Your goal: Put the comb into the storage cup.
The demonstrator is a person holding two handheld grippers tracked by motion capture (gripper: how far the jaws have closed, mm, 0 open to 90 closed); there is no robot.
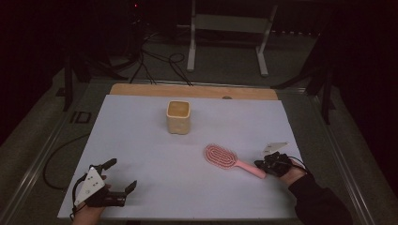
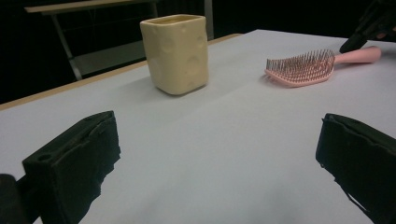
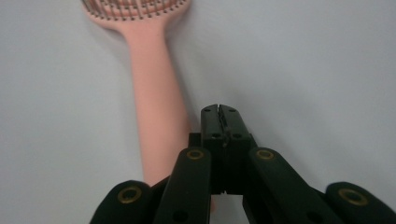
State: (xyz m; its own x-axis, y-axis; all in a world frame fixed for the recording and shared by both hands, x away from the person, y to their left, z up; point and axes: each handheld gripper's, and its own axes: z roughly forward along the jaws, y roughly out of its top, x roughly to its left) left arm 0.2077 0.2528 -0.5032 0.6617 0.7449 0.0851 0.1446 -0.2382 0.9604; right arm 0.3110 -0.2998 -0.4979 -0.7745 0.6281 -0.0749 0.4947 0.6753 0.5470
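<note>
The big white table sheet has lots of bare room in the middle and along its near edge. A yellow square cup with dimples stands upright near the far edge. The pink plastic hairbrush lies flat, bristles up, on the right side, well apart from the cup. The right gripper sits low at the brush's handle end, just beside it, jaws pressed together with nothing between them. The left gripper rests by the near left corner, jaws wide apart and empty.
</note>
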